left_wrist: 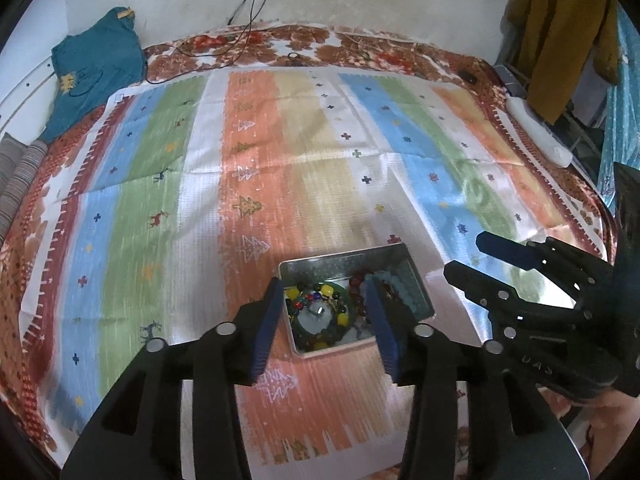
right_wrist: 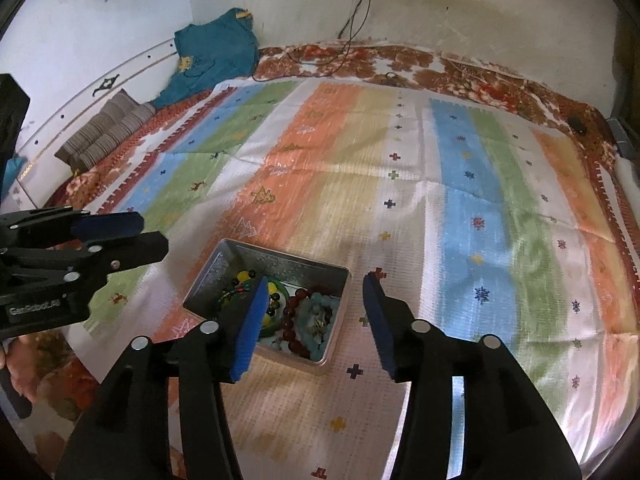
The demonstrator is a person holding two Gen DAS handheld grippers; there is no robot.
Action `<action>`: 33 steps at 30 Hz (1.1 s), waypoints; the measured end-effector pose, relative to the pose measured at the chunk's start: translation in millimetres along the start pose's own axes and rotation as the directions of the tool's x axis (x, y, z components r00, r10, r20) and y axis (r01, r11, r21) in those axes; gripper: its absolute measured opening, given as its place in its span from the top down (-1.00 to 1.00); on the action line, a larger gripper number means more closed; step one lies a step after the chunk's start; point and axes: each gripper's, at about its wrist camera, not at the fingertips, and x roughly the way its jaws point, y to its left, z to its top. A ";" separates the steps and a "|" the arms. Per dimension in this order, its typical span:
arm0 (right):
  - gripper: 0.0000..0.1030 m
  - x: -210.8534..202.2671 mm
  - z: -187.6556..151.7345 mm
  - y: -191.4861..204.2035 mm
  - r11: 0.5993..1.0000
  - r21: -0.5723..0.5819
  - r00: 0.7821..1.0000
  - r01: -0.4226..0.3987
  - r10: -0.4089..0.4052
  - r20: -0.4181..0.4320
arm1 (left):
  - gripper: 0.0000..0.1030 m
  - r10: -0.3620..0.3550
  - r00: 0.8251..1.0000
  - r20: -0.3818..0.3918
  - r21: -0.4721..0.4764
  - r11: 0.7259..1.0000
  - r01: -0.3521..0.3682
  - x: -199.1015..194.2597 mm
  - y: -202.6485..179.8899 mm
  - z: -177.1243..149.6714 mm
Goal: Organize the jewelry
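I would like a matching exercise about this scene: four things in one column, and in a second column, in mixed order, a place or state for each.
Things
1. rectangular silver metal tin
2. dark red round-bead bracelet
3. teal blue cloth garment
4. left gripper

Places or states
A. lies at the far left corner, against the wall
B. open, holding nothing, above the tin
C. lies inside the tin among other beads
D. stands without a lid on the striped cloth

Pairs: 1-D, 2-C, 3-A, 4-B
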 end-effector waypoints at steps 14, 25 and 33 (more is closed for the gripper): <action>-0.48 -36.2 -23.3 5.5 0.998 -0.055 0.998 -0.015 0.019 0.062 | -0.78 -0.005 0.998 0.065 0.022 1.000 0.003 -40.6 -0.3 -38.2; -0.68 -59.4 -36.7 9.6 0.997 -0.075 0.991 -0.036 0.045 0.125 | -0.89 0.018 0.990 0.139 -0.006 1.000 -0.017 -65.6 8.7 -63.2; -0.69 -70.6 -39.8 6.7 0.997 -0.046 0.985 -0.059 0.065 0.159 | -0.89 0.023 0.984 0.176 -0.004 1.000 -0.022 -68.6 9.2 -67.3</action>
